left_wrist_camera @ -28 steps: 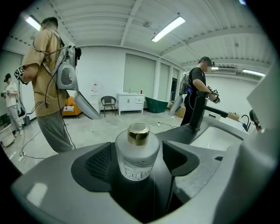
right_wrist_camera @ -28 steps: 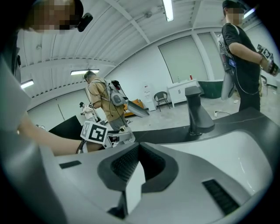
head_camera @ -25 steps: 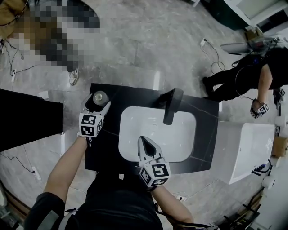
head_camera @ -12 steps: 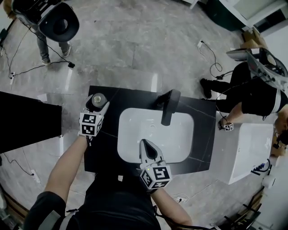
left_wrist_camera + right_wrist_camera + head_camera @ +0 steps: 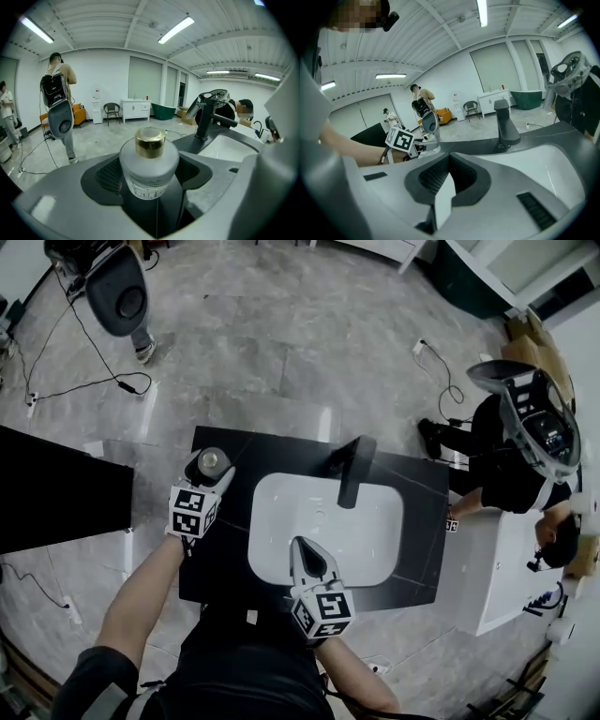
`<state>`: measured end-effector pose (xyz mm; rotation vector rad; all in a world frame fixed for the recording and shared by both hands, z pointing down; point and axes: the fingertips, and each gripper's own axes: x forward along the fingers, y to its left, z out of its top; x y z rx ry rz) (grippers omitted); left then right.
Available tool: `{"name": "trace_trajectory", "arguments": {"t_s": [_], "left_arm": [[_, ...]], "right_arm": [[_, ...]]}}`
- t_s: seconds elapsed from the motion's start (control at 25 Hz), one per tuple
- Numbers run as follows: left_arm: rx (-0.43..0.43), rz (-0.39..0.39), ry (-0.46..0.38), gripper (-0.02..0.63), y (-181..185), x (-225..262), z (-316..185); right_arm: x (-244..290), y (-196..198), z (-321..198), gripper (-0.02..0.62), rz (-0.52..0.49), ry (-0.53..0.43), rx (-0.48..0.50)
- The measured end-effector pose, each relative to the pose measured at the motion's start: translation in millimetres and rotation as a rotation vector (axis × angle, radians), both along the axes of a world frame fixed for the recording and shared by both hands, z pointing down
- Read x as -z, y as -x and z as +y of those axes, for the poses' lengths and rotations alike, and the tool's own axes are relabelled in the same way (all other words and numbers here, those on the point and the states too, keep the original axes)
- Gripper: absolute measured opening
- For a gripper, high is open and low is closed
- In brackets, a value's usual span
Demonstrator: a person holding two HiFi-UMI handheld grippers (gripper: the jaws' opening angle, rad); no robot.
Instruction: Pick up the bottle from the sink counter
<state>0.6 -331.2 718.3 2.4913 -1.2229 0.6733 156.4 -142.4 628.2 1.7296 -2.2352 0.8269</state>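
Note:
A round frosted bottle with a gold cap stands at the far left corner of the black sink counter. My left gripper reaches along the counter's left edge. Its jaws have just been closing, and they now sit on either side of the bottle's body with the dark pads against it. My right gripper hovers shut over the near rim of the white basin, with nothing between its jaws.
A black faucet stands behind the basin. A white unit adjoins the counter's right end, where a person bends. Another person stands far left among floor cables. A black block lies left of the counter.
The left gripper's jaws have drawn in a little round the bottle, and the hand has shifted slightly. The right gripper has stayed put. The people around the counter have moved.

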Motion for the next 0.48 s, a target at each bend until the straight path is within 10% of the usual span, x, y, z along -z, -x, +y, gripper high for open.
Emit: {"name": "trace_trajectory", "arguments": {"t_s": [0.48], "left_arm": [[-0.014,0.104,-0.01,0.334,7.1,67.3,60.8]], "right_arm": [[18.7,13.0,7.0,0.006,0.014,-0.046,0.047]]}}
